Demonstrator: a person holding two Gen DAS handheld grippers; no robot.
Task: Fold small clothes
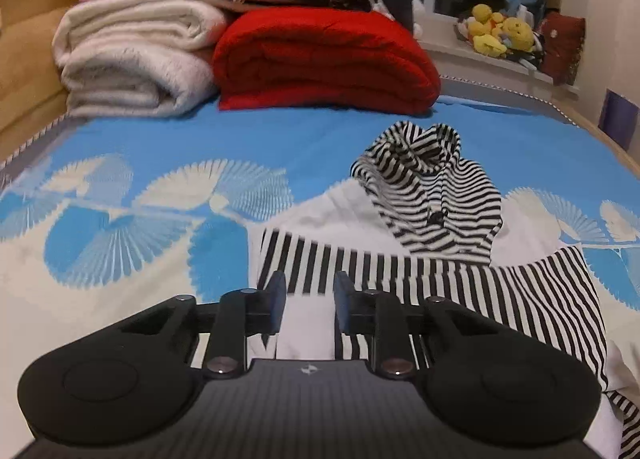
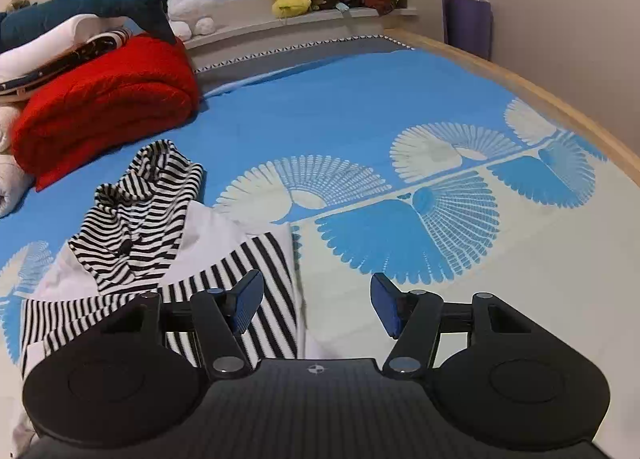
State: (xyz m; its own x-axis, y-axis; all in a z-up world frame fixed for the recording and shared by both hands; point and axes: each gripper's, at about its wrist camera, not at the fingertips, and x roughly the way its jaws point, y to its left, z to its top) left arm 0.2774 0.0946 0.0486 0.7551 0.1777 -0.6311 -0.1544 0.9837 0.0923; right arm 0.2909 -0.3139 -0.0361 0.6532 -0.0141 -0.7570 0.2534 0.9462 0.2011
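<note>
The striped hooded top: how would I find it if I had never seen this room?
Start at the bed with the blue fan-patterned cover. Near its front edge, in front of the folded red blanket, lies the striped hooded top, right by both grippers. It is the only black-and-white striped thing on the cover, with white panels and a crumpled hood.

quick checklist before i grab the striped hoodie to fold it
1. Left tool open, nothing in it: ok.
2. Right tool open, nothing in it: ok.
3. Striped hoodie lying flat: not ok, its hood is bunched.
4. Right tool over the garment edge: ok.
5. Red blanket apart from the hoodie: ok.
6. Sleeves spread out: cannot tell.
</note>
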